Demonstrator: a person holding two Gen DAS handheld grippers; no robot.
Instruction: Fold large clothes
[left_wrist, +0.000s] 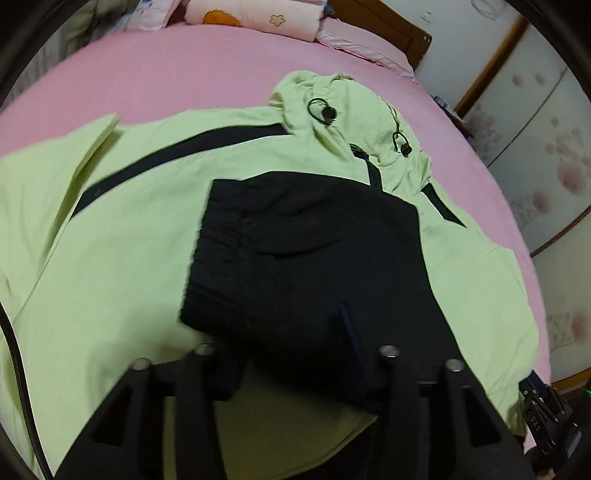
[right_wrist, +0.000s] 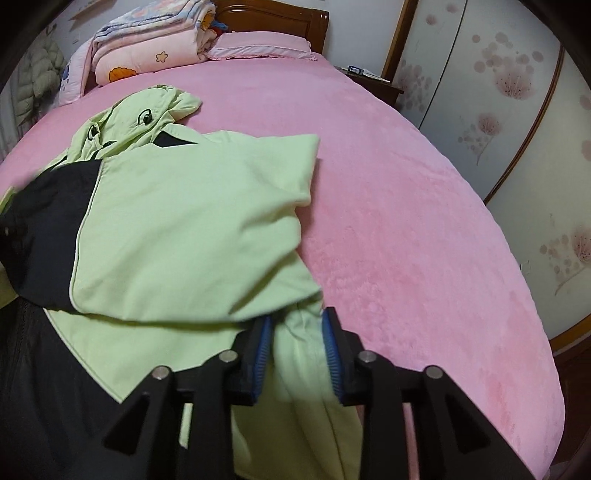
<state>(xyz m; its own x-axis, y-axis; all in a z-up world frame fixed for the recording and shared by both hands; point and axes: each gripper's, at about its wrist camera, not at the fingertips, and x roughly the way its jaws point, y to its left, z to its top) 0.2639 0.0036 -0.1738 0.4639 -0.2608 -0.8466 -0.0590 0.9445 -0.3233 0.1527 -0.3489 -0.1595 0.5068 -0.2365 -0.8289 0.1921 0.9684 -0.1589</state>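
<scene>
Nearest the lens in the right wrist view, the right gripper (right_wrist: 297, 347) is pointing steeply down at the bed, its blue-padded fingers (right_wrist: 331, 350) sitting on either side of a bunched fold of the light green jacket (right_wrist: 177, 236); the cloth is lying between the pads, but whether they are pressing on it I cannot tell. In the left wrist view the left gripper (left_wrist: 291, 354) is also tilting steeply downward at the bottom centre of the frame. Its fingers are standing apart, and the jacket's black sleeve end (left_wrist: 306, 266) is draping over them, hiding their tips, so a grip cannot be told.

The jacket is lying spread on the pink bed sheet (right_wrist: 424, 240), filling the left and centre of the left wrist view, with its hood (left_wrist: 343, 110) and black drawcord toggles toward the upper right. A green sleeve is lying folded across the body in the right wrist view. Folded quilts (right_wrist: 147, 55) are sitting by the wooden headboard (right_wrist: 273, 13) at the top.
</scene>
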